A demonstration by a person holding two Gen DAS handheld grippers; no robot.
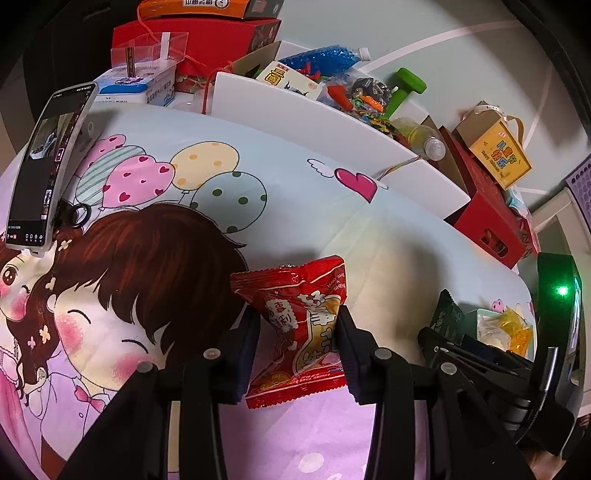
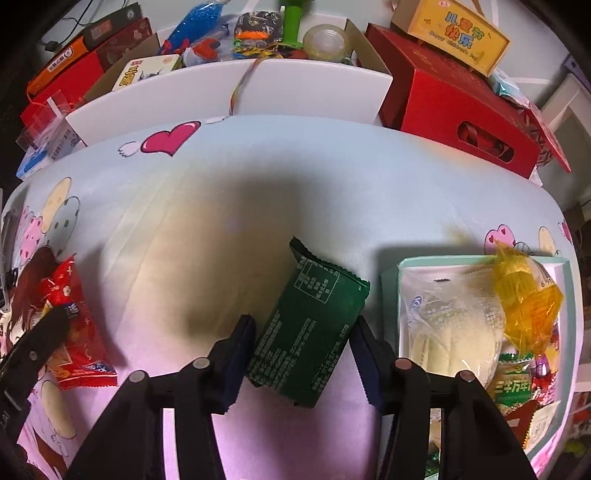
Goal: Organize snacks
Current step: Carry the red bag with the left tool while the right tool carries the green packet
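Note:
A red snack packet (image 1: pixel 299 314) sits crumpled between the fingers of my left gripper (image 1: pixel 300 343), which is shut on it just above the cartoon-print cloth (image 1: pixel 184 221). In the right wrist view a dark green snack packet (image 2: pixel 310 325) is pinched at both sides by my right gripper (image 2: pixel 303 354), also shut. To its right stands a pale green box (image 2: pixel 389 273) holding a wrapped bread (image 2: pixel 454 325), a yellow wrapped sweet (image 2: pixel 524 302) and other snacks. The left gripper with the red snack packet (image 2: pixel 77 332) shows at that view's left edge.
A phone (image 1: pixel 48 166) stands propped at the far left. A white bin (image 2: pixel 236 88) full of toys and bottles lines the cloth's back edge. A red carton (image 2: pixel 450 103) with a yellow box (image 2: pixel 454 33) on top is at the back right.

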